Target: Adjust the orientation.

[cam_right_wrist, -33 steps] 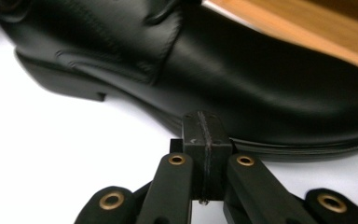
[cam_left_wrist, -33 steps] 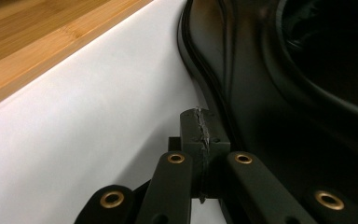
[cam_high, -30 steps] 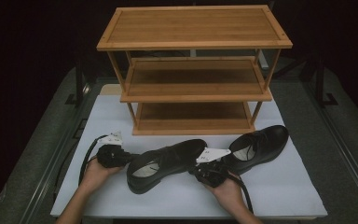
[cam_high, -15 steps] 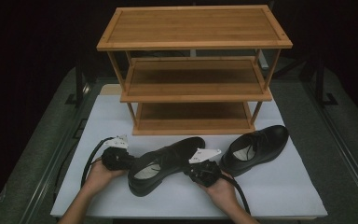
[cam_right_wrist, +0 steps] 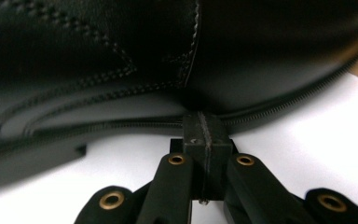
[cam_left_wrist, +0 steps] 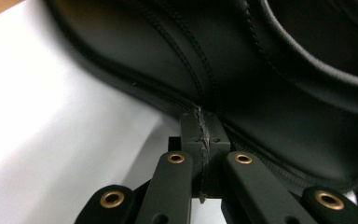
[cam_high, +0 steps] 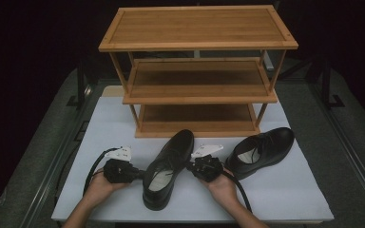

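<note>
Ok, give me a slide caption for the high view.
Two shut grippers, left and right, press a black shoe from both sides before a bamboo rack.

The near shoe lies right between my left hand-held gripper and my right hand-held gripper, so neither can cross straight over. The second shoe blocks the bench to my right, and the wooden rack closes off the far side. Bare bench lies open at the near left, at the near right corner, and between the shoes.
</note>
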